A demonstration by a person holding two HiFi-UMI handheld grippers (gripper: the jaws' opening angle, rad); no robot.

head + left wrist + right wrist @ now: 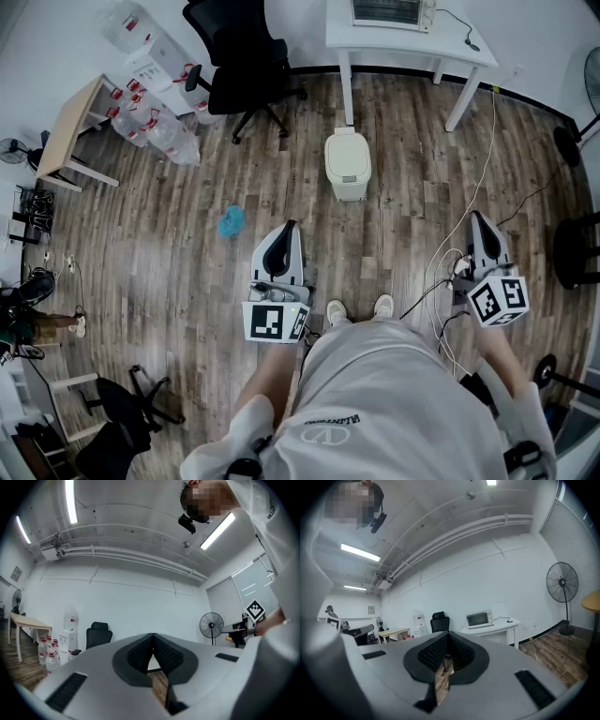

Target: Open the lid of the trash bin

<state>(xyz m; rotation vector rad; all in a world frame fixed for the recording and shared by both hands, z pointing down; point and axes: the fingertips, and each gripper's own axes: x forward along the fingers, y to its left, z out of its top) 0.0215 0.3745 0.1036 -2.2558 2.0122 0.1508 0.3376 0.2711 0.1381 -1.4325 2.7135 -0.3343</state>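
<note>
Well beyond the left gripper (290, 228) stands the trash bin (348, 166).

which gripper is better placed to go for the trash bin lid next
Left, probably. The left gripper sits nearer the trash bin, whose lid is closed; the right gripper is farther off to its side. Both are shut and empty.

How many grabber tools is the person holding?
2. The left gripper is in front of the person on their left, and the right gripper is in front on their right. No others show.
</note>
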